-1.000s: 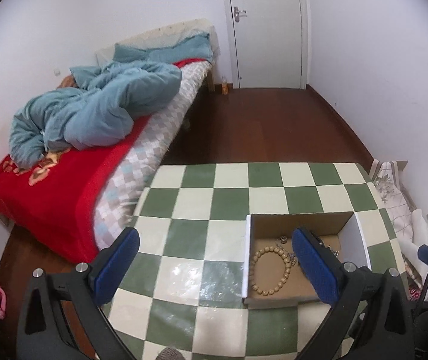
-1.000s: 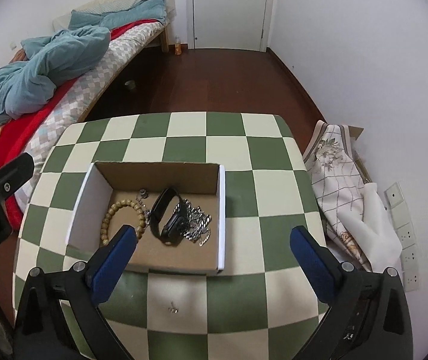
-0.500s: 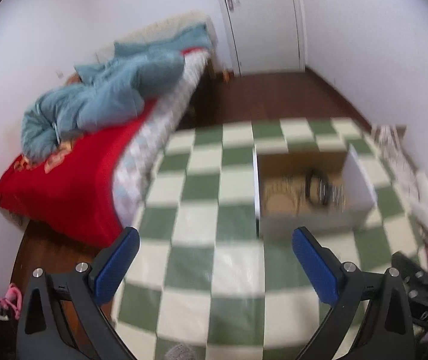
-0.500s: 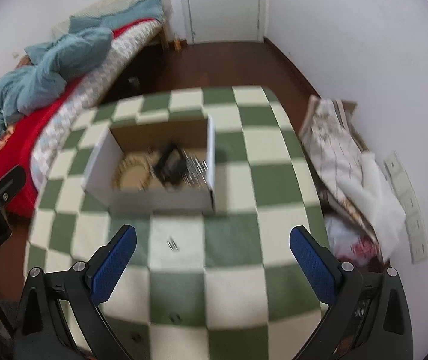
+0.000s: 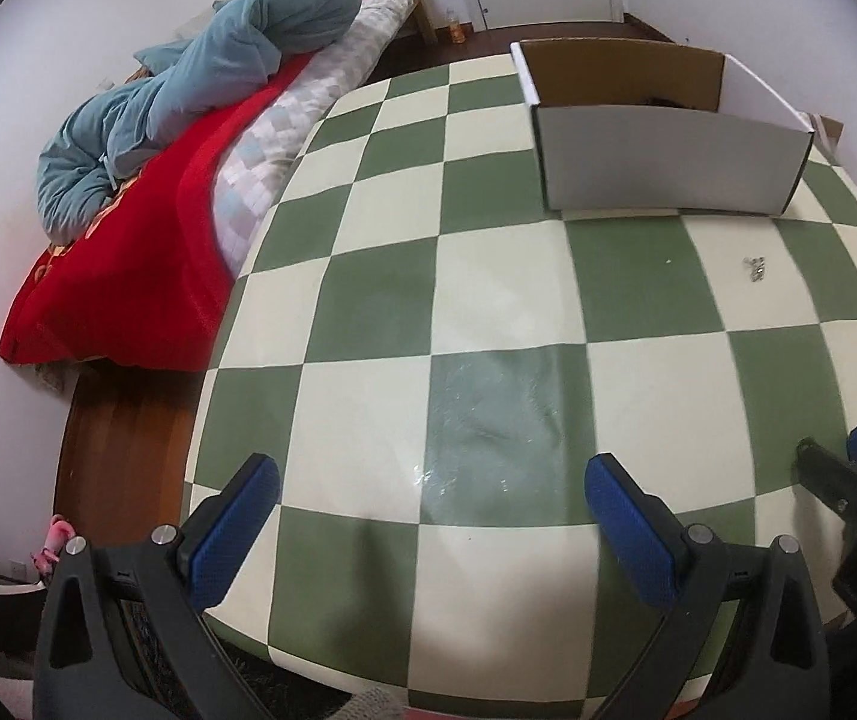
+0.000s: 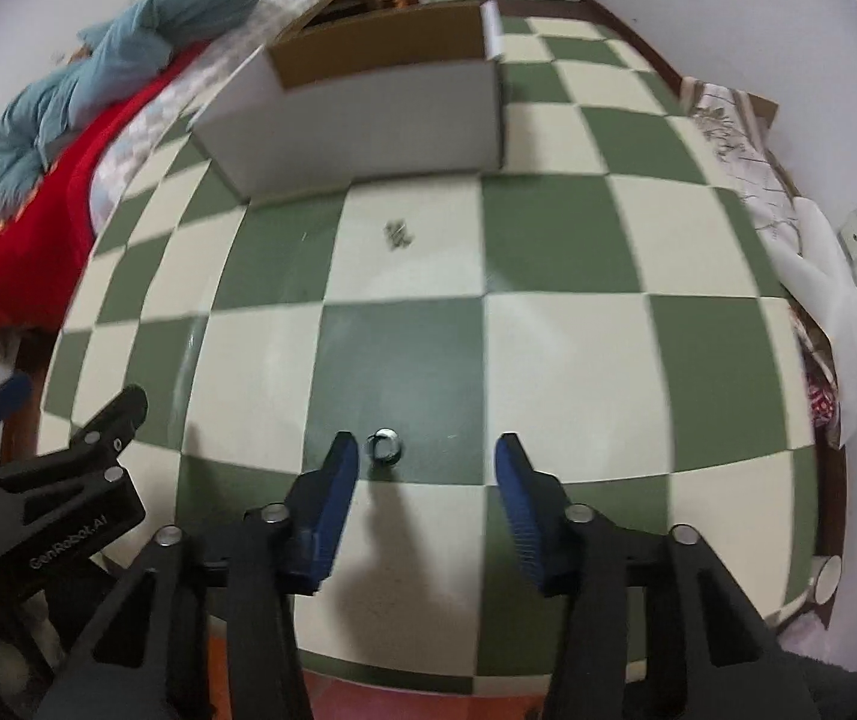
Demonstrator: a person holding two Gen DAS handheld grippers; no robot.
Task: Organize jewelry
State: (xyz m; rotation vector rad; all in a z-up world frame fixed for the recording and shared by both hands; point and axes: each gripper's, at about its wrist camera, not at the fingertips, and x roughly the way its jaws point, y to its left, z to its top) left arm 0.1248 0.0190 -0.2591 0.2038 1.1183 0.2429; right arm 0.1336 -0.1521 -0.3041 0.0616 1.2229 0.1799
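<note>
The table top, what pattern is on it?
The table top is a green and cream checkerboard, clearest in the left wrist view.

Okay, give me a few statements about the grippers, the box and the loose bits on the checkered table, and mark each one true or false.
1. The right gripper is shut on the small ring. False: its jaws are open, and the ring lies on the table near the left finger.
2. The left gripper is open and holds nothing. True.
3. The cardboard box lies tipped on its side. False: it stands upright, open at the top.
4. A small metal piece lies on a cream square outside the box. True.
5. The ring sits on a green square. True.
</note>
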